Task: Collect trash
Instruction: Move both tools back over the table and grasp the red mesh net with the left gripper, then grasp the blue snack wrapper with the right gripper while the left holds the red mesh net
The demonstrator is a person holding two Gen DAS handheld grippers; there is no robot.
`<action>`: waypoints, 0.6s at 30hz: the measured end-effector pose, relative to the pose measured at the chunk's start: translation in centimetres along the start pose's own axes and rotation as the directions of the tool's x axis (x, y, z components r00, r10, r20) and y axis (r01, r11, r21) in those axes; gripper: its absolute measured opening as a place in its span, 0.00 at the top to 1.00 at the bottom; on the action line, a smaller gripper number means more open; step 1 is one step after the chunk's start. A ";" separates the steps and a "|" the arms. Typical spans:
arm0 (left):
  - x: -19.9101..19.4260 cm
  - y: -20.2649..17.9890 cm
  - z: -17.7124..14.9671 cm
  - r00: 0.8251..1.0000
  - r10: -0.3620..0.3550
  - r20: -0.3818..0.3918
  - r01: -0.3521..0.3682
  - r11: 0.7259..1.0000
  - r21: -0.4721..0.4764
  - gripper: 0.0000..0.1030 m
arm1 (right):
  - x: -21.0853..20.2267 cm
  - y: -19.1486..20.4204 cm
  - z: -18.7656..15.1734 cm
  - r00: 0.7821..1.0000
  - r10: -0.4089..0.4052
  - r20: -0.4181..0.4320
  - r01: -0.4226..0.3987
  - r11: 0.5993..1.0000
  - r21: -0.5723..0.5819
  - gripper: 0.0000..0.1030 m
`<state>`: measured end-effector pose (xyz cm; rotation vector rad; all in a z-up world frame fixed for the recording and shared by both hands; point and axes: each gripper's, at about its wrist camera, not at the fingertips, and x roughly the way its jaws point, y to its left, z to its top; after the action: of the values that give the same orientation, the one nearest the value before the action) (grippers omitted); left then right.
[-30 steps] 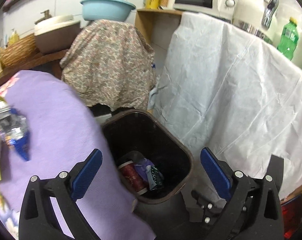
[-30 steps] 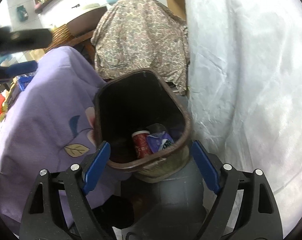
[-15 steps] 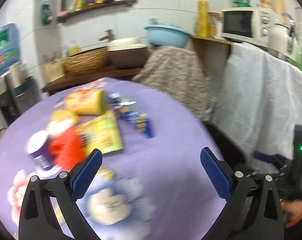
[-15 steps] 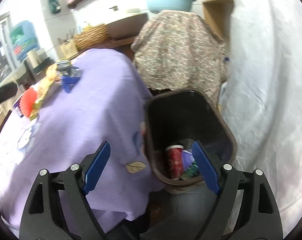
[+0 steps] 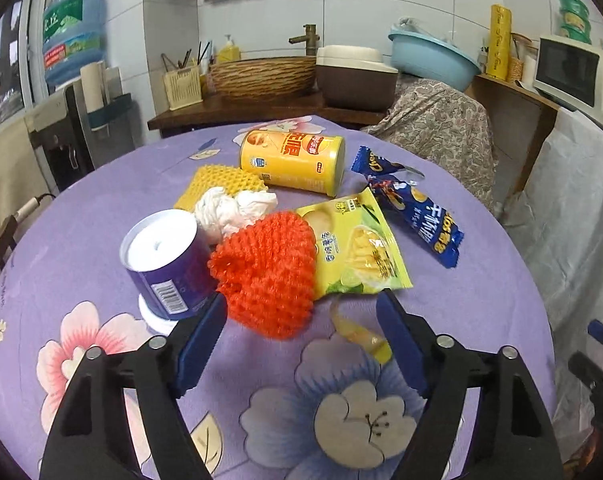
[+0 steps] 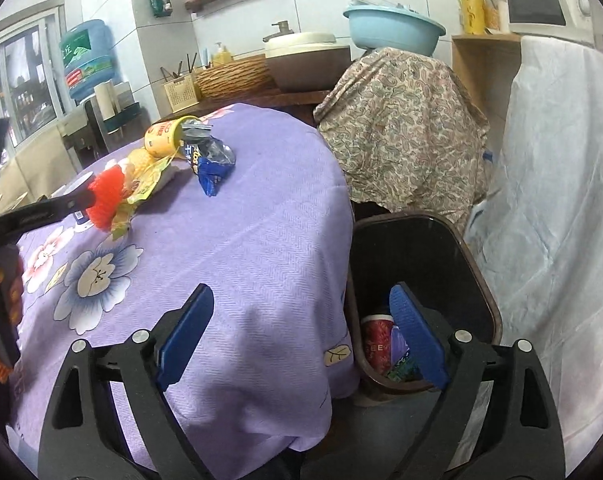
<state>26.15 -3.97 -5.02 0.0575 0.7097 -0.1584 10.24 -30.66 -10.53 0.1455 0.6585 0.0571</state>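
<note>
My left gripper (image 5: 301, 344) is open and empty, low over the purple floral tablecloth (image 5: 101, 208), just short of a red knitted scrubber (image 5: 267, 270). Past it lie a yellow-green chip bag (image 5: 355, 248), a blue snack wrapper (image 5: 419, 216), a yellow chip can (image 5: 293, 160) on its side, a crumpled white tissue (image 5: 233, 210), a yellow sponge (image 5: 221, 184) and a purple can (image 5: 165, 264). A yellow scrap (image 5: 359, 332) lies between the fingers. My right gripper (image 6: 301, 340) is open and empty beside the table edge, above the brown trash bin (image 6: 481, 272), which holds a red cup (image 6: 377, 340).
A paisley-covered stand (image 6: 397, 128) and a white-draped counter (image 6: 561, 200) close in the bin. A wooden counter (image 5: 261, 108) with a wicker basket stands behind the table. The left gripper's arm (image 6: 41, 210) shows at the left of the right wrist view.
My left gripper swung from above the bin to the table and closed in on the trash pile. My right gripper shifted left, so the bin now sits at the right.
</note>
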 end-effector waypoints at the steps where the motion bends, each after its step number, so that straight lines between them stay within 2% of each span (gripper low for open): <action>1: 0.6 0.1 0.3 1.000 0.008 -0.013 -0.009 1.000 -0.006 0.32 | -0.1 0.0 0.0 1.000 0.001 0.000 -0.001 1.000 -0.001 0.14; 6: 2.7 1.1 0.6 0.997 0.015 -0.073 -0.019 0.998 -0.057 0.46 | -0.6 0.3 0.1 1.000 -0.008 0.002 0.008 1.000 -0.019 0.14; 12: 1.6 2.3 -0.1 0.999 -0.005 -0.032 0.001 0.992 -0.128 0.76 | -0.3 0.9 0.6 1.000 0.000 -0.006 0.000 0.999 -0.040 0.14; 18: -0.4 2.6 -1.1 0.998 -0.001 0.058 0.008 0.992 -0.122 0.81 | 0.4 2.8 2.1 0.999 0.052 -0.010 -0.052 0.995 -0.091 0.14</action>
<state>25.60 -1.20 -5.64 -0.0661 0.6600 -0.1201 11.86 -28.09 -8.67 0.0747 0.6587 0.1376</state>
